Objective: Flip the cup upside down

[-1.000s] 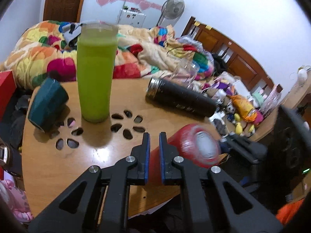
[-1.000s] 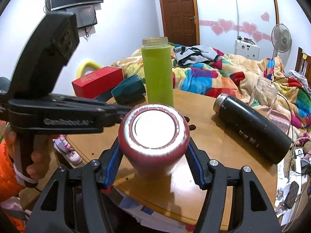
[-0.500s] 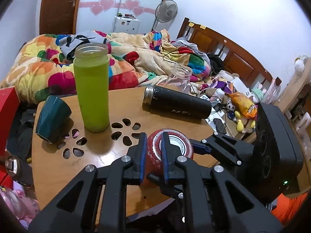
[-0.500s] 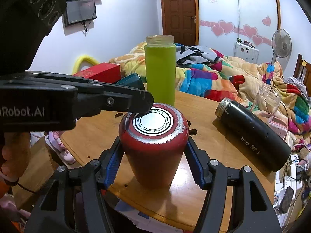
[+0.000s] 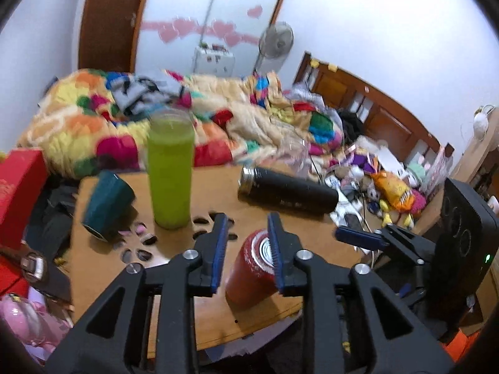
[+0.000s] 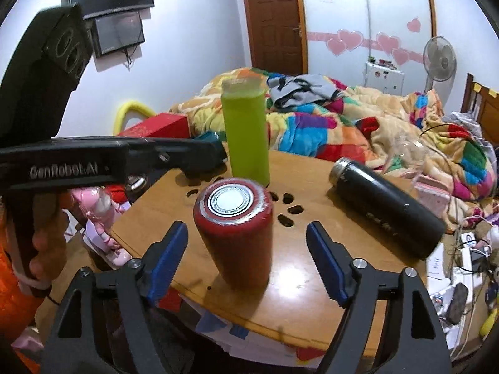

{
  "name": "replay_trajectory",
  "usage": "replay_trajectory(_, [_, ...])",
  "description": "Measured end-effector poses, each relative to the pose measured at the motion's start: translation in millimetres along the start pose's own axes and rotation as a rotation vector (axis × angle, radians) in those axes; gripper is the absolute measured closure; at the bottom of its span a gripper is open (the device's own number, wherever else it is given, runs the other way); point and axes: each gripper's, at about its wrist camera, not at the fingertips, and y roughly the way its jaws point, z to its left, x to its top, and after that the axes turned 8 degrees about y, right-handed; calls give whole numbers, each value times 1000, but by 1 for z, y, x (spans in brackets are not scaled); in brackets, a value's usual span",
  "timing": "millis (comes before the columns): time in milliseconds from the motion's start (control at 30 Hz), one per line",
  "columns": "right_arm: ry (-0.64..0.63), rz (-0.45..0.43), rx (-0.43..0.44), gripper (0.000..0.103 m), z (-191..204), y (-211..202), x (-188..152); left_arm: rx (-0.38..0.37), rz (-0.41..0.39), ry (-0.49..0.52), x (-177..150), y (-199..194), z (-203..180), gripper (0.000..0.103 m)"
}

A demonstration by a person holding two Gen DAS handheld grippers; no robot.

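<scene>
The red cup [image 6: 233, 227] stands upside down near the front edge of the round wooden table [image 6: 312, 283], its white-labelled base facing up. My right gripper [image 6: 246, 260] is open, its blue pads apart on either side of the cup and clear of it. My left gripper [image 5: 246, 249] is open above the table; the cup [image 5: 252, 268] shows partly behind its right finger, not held. In the right wrist view the left gripper [image 6: 199, 155] reaches in from the left, behind the cup.
A tall green bottle [image 6: 246, 134] stands behind the cup. A black flask [image 6: 386, 208] lies on its side to the right. A teal cup [image 5: 107, 201] lies tipped at the table's left. A glass jar [image 6: 408, 152], a red box [image 5: 18, 184] and a bed lie beyond.
My right gripper has opened and let go of the red cup, which now stands on the table. My left gripper has opened and lifted back. Both views have pulled away slightly.
</scene>
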Motion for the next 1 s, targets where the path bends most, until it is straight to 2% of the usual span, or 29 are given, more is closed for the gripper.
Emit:
replay_trajectory(67, [12, -26, -4, 21, -1, -17, 5, 33, -46, 0, 4, -18, -3, 60])
replay_trajectory(233, [69, -106, -16, 11, -7, -60, 21, 81, -133, 1, 10, -59, -14, 46])
replay_trajectory(300, [99, -136, -16, 11, -9, -75, 26, 107, -159, 9, 10, -73, -19, 40])
replay_trajectory(400, [118, -172, -16, 11, -9, -92, 32, 156, -203, 27, 9, -93, -29, 25])
replay_trajectory(467, [117, -191, -28, 11, -7, -102, 32, 187, -227, 35, 8, -103, -35, 8])
replay_trajectory(533, [111, -205, -43, 11, -3, -111, 32, 216, -256, 35, 4, -113, -40, 2])
replay_trajectory(600, [106, -216, -49, 10, -1, -118, 30, 226, -274, 37, 1, -120, -45, 1])
replay_trajectory(667, [103, -226, -56, 0, 1, -124, 29, 240, -283, 35, -3, -125, -49, 0])
replay_trajectory(1000, [123, -284, -79, 0, 2, -149, 23, 288, -289, 63, -15, -130, -66, 0])
